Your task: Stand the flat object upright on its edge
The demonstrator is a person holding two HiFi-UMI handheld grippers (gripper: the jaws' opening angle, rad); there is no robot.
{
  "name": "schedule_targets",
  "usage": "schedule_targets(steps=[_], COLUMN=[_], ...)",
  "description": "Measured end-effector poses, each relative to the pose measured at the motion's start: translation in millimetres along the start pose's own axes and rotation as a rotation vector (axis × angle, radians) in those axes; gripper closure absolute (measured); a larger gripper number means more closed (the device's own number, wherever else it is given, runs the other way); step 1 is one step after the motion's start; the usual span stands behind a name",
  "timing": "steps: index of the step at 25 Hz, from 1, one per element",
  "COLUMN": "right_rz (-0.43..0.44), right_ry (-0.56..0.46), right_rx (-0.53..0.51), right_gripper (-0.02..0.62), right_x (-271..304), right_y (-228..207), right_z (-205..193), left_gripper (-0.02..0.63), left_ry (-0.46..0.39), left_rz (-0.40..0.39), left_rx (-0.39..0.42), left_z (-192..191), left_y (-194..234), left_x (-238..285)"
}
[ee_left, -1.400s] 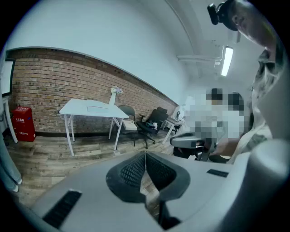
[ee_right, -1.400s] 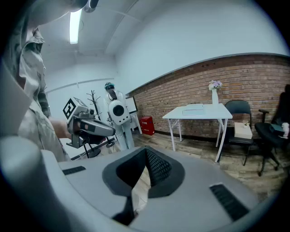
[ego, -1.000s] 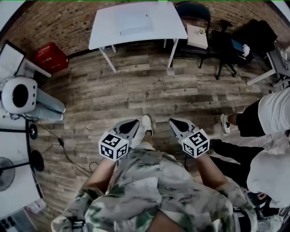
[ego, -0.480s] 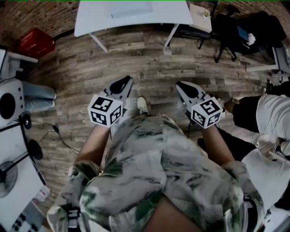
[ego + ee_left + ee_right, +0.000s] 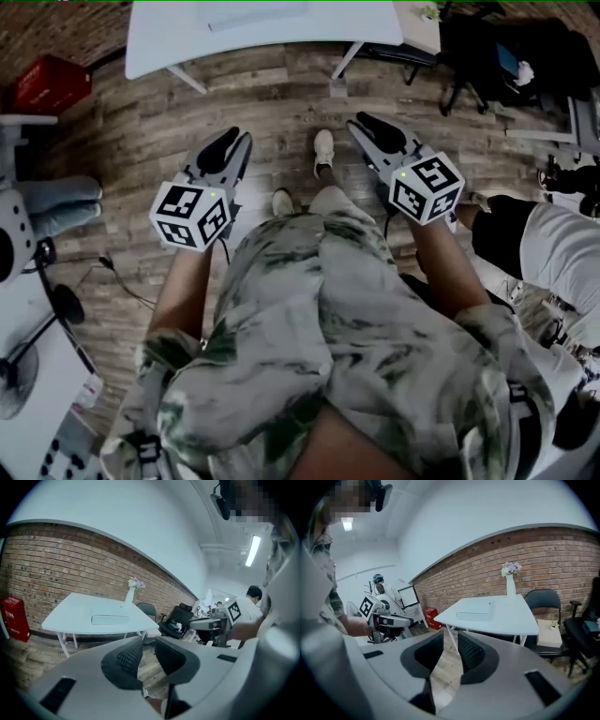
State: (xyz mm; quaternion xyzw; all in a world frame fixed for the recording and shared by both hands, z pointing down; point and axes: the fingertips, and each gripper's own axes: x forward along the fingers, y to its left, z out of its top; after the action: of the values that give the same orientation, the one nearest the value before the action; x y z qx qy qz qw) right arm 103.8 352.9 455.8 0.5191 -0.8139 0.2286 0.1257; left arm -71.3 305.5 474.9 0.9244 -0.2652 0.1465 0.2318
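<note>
Going for the pale flat slab (image 5: 258, 15) lying on the white rectangular table (image 5: 309, 42) at twelve o'clock, with your left gripper (image 5: 240, 142) and right gripper (image 5: 364, 123) empty and their jaws just opened only narrowly, you may shove it rather than grip it.

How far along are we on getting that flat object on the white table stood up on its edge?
Done: nothing; the flat object lies flat on the white table. In hand: the left gripper and right gripper are empty, jaws just opening with nothing between them, held over the wooden floor short of the table. To do: reach it, grip it, tip it onto its edge.
</note>
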Motion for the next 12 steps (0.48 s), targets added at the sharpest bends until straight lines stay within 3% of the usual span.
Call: schedule_targets(steps=[12], right_rz=[0.170], right_ry=[0.075], right_rx=[0.037], right_gripper=[0.482], right_x=[112.5], right_y=[-136.5], right_z=[87.0], left_gripper=[0.508], left_ry=[0.010], left_rz=[0.124], left_rx=[-0.081], left_z=[90.5], left_y=[61.7], left_x=[125.4])
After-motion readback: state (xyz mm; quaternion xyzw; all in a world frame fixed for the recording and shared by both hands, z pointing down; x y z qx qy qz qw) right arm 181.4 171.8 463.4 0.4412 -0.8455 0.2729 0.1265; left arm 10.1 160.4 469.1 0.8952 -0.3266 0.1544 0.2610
